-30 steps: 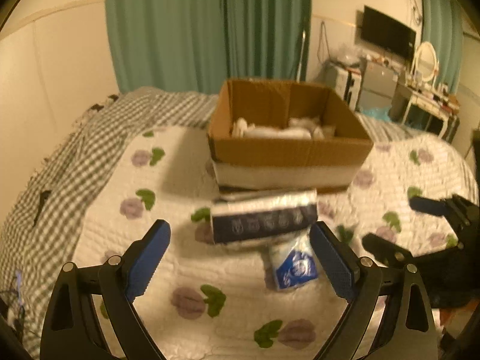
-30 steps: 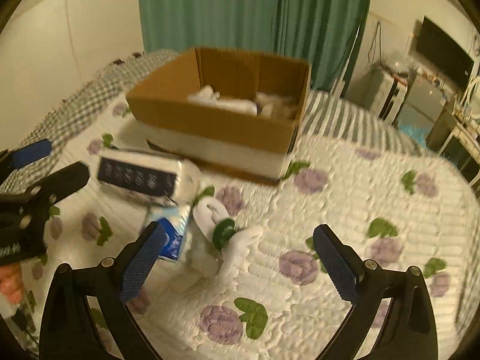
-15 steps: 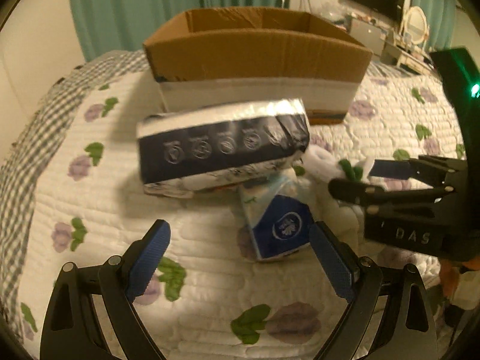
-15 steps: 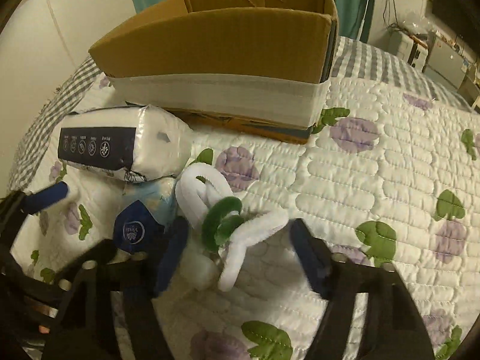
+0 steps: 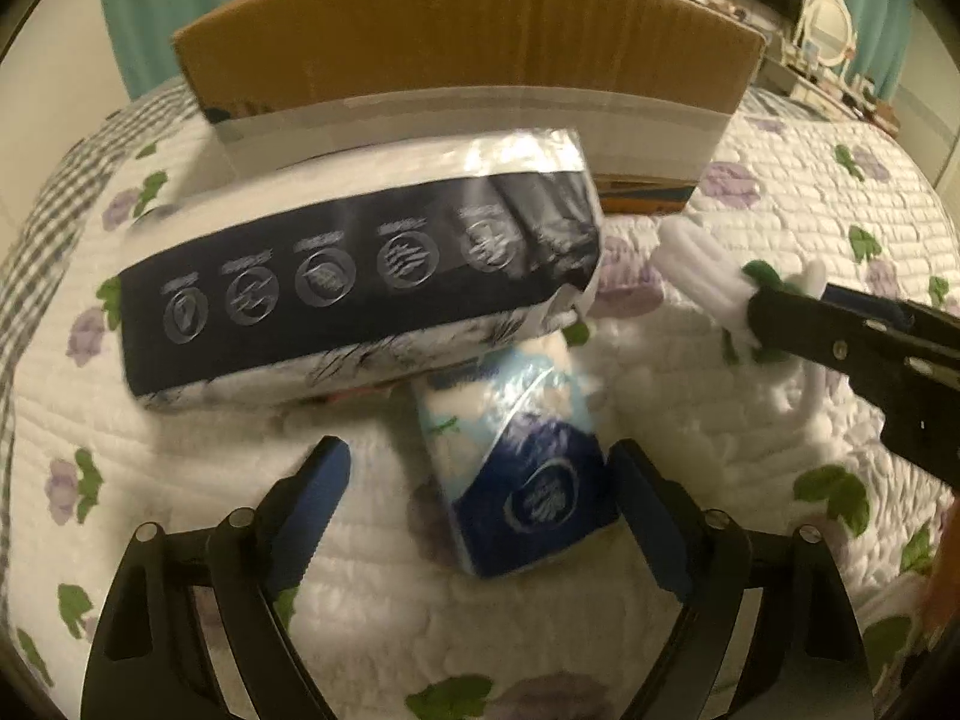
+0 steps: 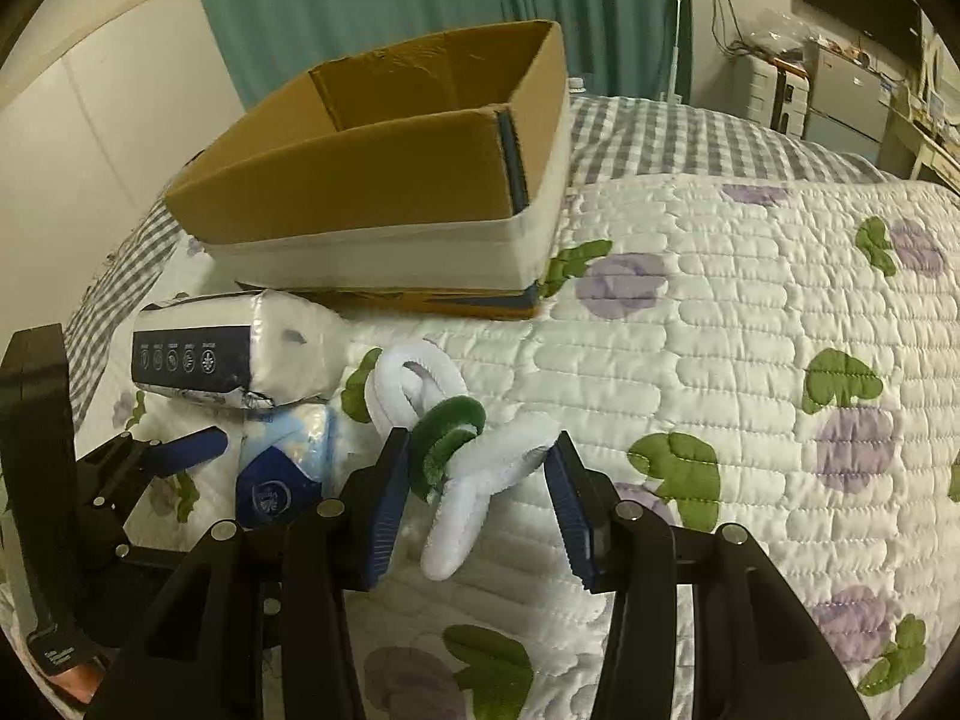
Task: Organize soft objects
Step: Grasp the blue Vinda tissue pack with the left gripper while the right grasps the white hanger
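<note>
A small blue-and-white tissue pack (image 5: 519, 468) lies on the quilt between the fingers of my open left gripper (image 5: 480, 504). A large white pack with a dark band (image 5: 360, 276) rests behind it, partly on top of it. A white-and-green fuzzy twisted toy (image 6: 456, 438) lies between the blue pads of my right gripper (image 6: 480, 492), whose jaws are narrowed around it; whether they press it is unclear. The toy (image 5: 714, 282) and right gripper also show in the left wrist view. The cardboard box (image 6: 384, 180) stands behind.
The white quilt with purple flowers (image 6: 750, 360) covers the bed, over a grey checked sheet (image 6: 690, 132). Green curtains (image 6: 390, 0) hang behind the box. Furniture and a TV (image 6: 858, 6) stand at the far right.
Both grippers have moved forward and down. The left now straddles the small tissue pack. The right has narrowed its jaws around the fuzzy toy.
</note>
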### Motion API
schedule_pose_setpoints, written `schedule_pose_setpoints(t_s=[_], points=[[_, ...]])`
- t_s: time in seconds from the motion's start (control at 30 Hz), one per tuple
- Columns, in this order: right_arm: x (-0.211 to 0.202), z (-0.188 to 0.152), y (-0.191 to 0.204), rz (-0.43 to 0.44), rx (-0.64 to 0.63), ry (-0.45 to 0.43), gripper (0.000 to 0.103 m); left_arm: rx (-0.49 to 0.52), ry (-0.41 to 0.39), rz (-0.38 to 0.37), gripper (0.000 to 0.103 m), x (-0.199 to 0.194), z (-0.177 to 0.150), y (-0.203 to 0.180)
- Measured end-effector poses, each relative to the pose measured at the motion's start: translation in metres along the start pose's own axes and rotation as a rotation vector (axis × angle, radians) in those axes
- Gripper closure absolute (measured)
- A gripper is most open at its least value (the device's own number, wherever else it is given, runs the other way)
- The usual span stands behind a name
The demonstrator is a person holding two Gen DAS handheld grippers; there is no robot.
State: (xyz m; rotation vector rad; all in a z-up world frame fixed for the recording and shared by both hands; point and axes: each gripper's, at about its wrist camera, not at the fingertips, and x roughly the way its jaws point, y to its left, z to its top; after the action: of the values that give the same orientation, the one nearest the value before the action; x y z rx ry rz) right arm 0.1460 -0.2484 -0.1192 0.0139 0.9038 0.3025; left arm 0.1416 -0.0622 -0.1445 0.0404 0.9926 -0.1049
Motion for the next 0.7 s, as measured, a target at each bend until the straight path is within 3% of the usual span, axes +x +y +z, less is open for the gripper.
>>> schedule_pose_setpoints(t_s=[0.17,0.37,0.7], points=[[-0.001,-0.001,0.0,-0.01,-0.012,-0.002,0.058,0.028,0.017,-0.018,0.043,0.006,0.002,-0.005],[-0.004,-0.003,0.008,-0.023,-0.024,-0.022,0.058,0.036,0.017,-0.035,0.046,-0.003,0.0,0.0],[-0.041,0.002,0.026,-0.075,-0.081,-0.105,0.058,0.056,-0.033,-0.049,0.049,-0.043,-0.014,0.006]])
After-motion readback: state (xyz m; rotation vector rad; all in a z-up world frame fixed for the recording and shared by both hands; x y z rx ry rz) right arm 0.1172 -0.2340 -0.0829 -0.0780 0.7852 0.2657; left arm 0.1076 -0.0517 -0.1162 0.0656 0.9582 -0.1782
